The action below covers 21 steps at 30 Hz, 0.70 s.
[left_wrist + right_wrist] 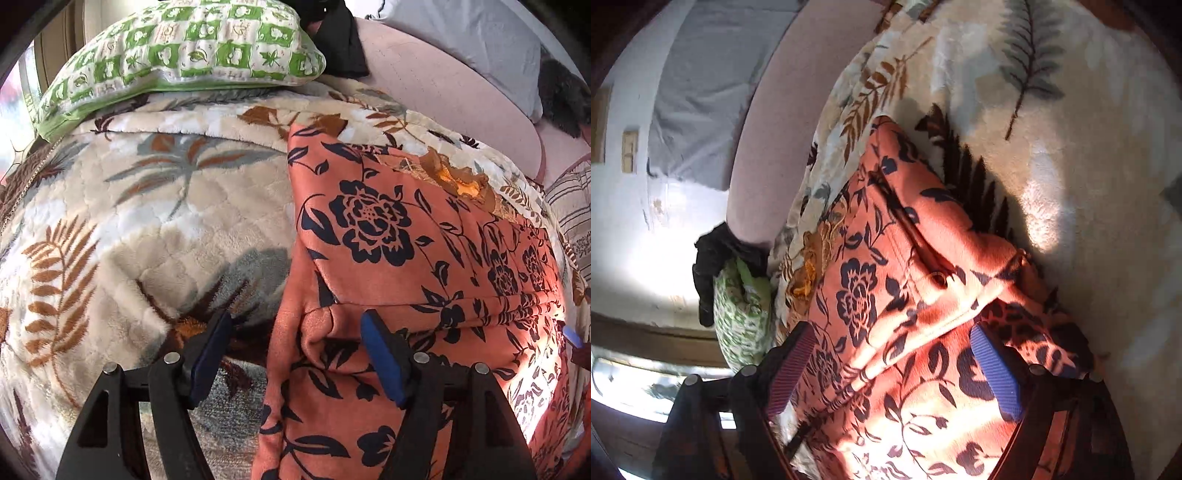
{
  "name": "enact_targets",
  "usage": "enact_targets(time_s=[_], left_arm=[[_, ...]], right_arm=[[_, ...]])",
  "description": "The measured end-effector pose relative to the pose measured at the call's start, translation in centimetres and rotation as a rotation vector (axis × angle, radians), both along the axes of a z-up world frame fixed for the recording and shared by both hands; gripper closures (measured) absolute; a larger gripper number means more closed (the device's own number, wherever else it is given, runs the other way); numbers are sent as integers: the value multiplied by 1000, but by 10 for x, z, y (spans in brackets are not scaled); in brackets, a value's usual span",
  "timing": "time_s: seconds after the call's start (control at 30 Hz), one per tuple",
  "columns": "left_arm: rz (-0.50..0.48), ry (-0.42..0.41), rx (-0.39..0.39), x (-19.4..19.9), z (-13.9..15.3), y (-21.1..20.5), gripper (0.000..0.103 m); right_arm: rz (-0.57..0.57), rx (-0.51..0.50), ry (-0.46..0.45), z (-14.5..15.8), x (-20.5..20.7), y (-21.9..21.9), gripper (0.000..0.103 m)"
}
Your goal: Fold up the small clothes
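Note:
A salmon-orange garment (pixel 406 240) with a dark floral print lies partly folded on a cream fleece blanket (pixel 147 221) with leaf patterns. My left gripper (pixel 297 347) is open over the garment's near left edge. A bunched fold of that edge sits between its blue pads, which do not press on it. The right wrist view shows the same garment (pixel 886 277) with a pocket seam and sunlit creases. My right gripper (pixel 894 369) is open low over the cloth, and the fabric runs between its wide-set pads. A blue pad tip of the right gripper (pixel 572 338) shows at the garment's right edge.
A green-and-white patterned pillow (pixel 184 55) lies at the blanket's far end with a black cloth (pixel 343 44) beside it. A pink sheet (pixel 443 85) and a grey pillow (pixel 480 40) lie beyond. Striped fabric (pixel 569 206) sits at the right edge.

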<state>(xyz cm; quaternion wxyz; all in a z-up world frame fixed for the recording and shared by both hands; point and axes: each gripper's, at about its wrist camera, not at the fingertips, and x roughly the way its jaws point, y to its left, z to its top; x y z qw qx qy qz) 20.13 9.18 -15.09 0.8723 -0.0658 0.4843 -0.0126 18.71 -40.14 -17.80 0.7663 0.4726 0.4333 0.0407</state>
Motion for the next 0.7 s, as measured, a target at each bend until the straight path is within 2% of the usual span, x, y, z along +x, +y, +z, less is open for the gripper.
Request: enact_targets(time_s=[0.1, 0.2, 0.27, 0.37, 0.5, 0.7], left_arm=[[8, -61, 2, -29, 19, 9, 30], [14, -79, -39, -72, 33, 24, 30], [14, -75, -87, -109, 38, 32, 30], [-37, -54, -171, -158, 37, 39, 30], [-109, -9, -216, -207, 27, 36, 29], [-74, 47, -253, -239, 9, 38, 29]], right_arm=[[86, -121, -40, 21, -41, 5, 14], [98, -183, -15, 24, -95, -6, 14], [116, -200, 15, 22, -131, -15, 14], [144, -242, 42, 24, -178, -29, 14], [203, -203, 53, 19, -208, -44, 14], [284, -152, 59, -2, -223, -40, 14]])
